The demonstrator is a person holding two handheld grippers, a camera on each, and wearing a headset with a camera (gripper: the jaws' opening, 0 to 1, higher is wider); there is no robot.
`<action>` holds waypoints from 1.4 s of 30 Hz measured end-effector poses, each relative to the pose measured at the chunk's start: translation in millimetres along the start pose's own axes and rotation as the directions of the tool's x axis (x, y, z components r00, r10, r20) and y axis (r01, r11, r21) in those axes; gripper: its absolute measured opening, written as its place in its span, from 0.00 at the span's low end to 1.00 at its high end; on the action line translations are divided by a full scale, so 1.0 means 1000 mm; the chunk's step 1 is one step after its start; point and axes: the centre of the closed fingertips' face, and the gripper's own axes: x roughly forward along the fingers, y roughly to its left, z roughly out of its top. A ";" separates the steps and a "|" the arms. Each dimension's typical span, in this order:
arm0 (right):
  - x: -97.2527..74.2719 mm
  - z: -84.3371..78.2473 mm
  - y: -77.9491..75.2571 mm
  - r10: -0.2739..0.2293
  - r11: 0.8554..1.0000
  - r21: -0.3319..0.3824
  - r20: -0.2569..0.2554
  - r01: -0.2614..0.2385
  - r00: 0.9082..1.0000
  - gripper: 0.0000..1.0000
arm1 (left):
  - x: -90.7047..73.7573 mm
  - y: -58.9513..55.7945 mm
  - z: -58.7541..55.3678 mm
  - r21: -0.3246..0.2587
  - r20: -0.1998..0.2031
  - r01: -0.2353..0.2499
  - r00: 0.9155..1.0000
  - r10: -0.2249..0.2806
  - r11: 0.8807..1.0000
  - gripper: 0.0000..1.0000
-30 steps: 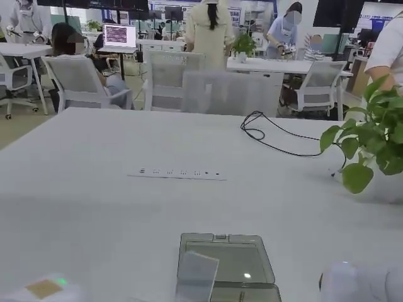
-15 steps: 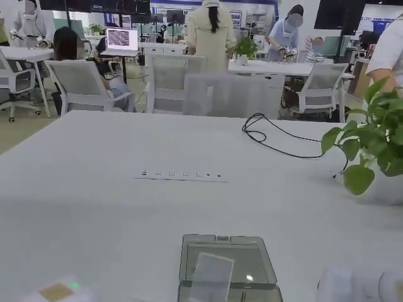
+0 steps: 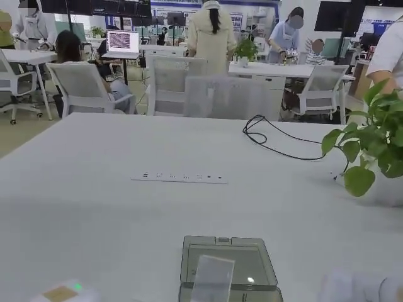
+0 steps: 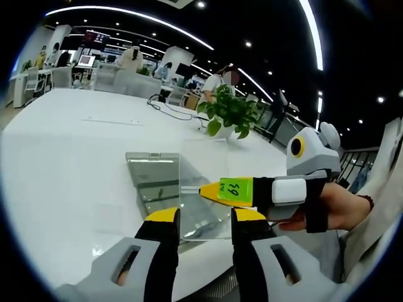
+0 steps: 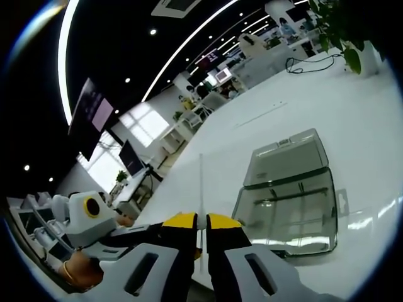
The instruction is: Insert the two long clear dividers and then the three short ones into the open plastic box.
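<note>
The open clear plastic box lies at the table's near edge, its lid point(image 3: 228, 259) flat beyond the base point(image 5: 291, 212). A clear divider point(image 3: 213, 281) is held upright above the box. My right gripper point(image 5: 201, 228) is shut on it, with the pane edge-on between its jaws. In the left gripper view the divider point(image 4: 203, 182) faces the camera. There my left gripper point(image 4: 205, 219) has its fingertips against the pane's two side edges, while the right gripper point(image 4: 211, 190) pinches it from the right. The lid point(image 4: 150, 176) lies behind the pane.
A white power strip point(image 3: 179, 177) lies mid-table, with a black cable point(image 3: 267, 137) coiled beyond it. A potted plant point(image 3: 371, 151) stands at the right edge. Chairs, desks and several people are behind the table.
The divider has shifted slightly to the right over the box lid. The head camera has tilted a little, and both grippers stay low at the picture's bottom edge.
</note>
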 end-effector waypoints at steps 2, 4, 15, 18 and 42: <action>0.000 0.001 0.001 0.003 1.000 0.004 0.002 -0.003 1.000 0.06 | 0.000 -0.001 0.001 0.011 0.003 -0.002 1.000 0.001 1.000 0.32; -0.001 0.004 0.001 0.006 1.000 0.007 0.003 -0.006 1.000 0.06 | 0.001 -0.002 0.000 0.022 -0.001 0.004 1.000 -0.004 1.000 0.40; -0.006 0.010 -0.014 -0.042 0.999 0.018 -0.078 0.044 0.996 0.06 | -0.005 0.001 -0.010 0.317 -0.039 0.012 0.999 0.000 0.948 0.58; -0.008 0.010 -0.021 -0.064 0.996 0.047 -0.122 0.070 0.990 0.06 | -0.005 -0.001 -0.011 0.339 -0.035 0.019 0.999 -0.007 0.941 0.65; -0.027 0.012 -0.075 -0.255 0.937 0.106 -0.448 0.334 0.857 0.06 | 0.003 0.005 -0.005 0.411 -0.032 0.062 0.998 -0.053 0.909 0.96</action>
